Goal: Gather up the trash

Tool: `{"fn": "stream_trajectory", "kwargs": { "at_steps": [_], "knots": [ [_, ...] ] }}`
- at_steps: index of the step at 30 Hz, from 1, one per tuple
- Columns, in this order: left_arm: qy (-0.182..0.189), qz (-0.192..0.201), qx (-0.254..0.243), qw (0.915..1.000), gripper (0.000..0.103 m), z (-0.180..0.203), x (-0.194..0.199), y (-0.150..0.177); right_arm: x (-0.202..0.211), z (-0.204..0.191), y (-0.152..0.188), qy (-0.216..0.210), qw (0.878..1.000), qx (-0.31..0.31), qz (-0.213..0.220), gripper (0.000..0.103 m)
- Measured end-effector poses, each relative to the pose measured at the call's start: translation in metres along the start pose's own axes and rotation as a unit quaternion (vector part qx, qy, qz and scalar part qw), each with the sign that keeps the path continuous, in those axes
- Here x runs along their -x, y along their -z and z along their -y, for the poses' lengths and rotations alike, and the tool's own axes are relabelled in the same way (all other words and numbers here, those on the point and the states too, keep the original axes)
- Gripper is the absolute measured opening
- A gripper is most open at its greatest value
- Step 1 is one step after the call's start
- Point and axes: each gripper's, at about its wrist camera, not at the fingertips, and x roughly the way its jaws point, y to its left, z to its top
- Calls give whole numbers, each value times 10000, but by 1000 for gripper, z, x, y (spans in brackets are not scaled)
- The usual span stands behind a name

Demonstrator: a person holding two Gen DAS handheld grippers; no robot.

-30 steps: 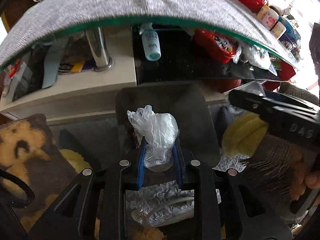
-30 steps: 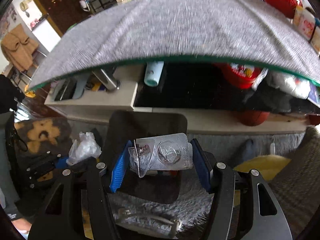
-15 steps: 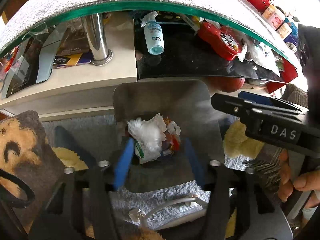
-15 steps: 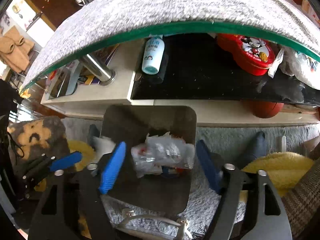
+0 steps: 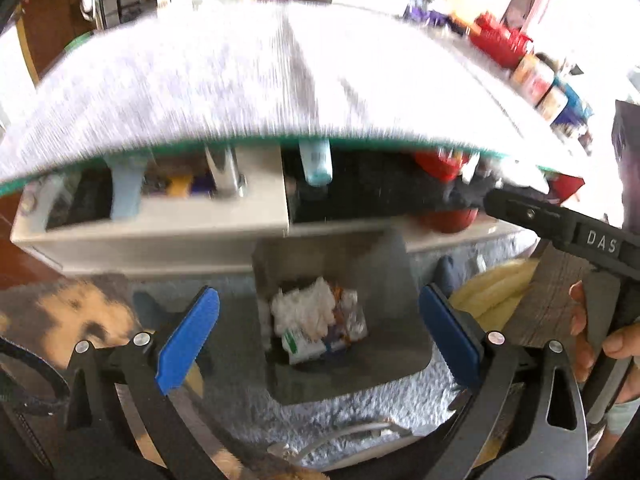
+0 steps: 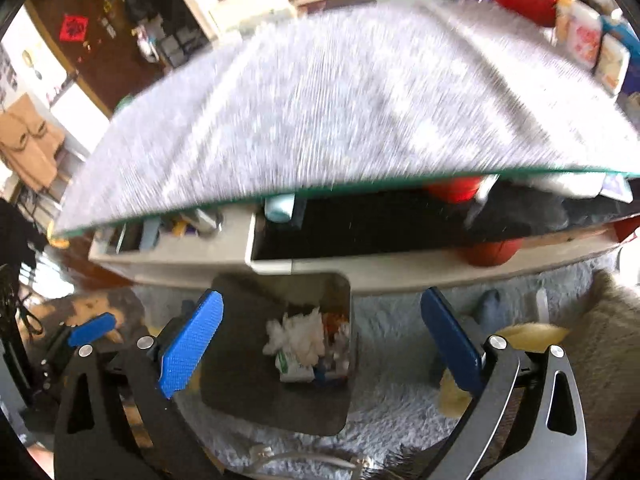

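Observation:
A square metal trash bin (image 5: 404, 344) stands on the grey rug below the table edge; it also shows in the right wrist view (image 6: 244, 384). Inside lie crumpled white plastic and wrappers (image 5: 316, 324), also seen in the right wrist view (image 6: 304, 344). My left gripper (image 5: 318, 340) is open and empty above the bin. My right gripper (image 6: 320, 344) is open and empty above the bin too. The right gripper's black body (image 5: 568, 232) shows at the right of the left wrist view. A blue finger of the left gripper (image 6: 92, 330) shows at the left of the right wrist view.
A glass table with a grey cloth (image 5: 256, 80) hangs over a lower shelf (image 5: 160, 224) holding a bottle (image 5: 316, 160), a red tin (image 5: 436, 164) and clutter. A white cable (image 5: 344, 436) lies on the rug. Yellow slippers (image 5: 492, 284) sit right.
Both grippers opened and dropped their trash into the bin: the left its white plastic bag, the right its clear wrapper. Both then lifted up and back from the bin.

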Motion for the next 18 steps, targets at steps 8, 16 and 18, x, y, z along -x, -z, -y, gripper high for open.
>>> {"fn": "stream_trajectory", "kwargs": {
  "at_steps": [8,16,18],
  "knots": [
    [-267,1396,-182,9897,95,11,89,-35,81,-11,-23,270,9927,256,1151,100],
    [-582,2180,-294,9738,95,22,150,-47,158,-26,-18,913,9704,456,2187,100],
    [-641,2301,-291,9706,95,22,160,-48,173,-28,-12,1059,9640,518,2384,100]
  ]
}}
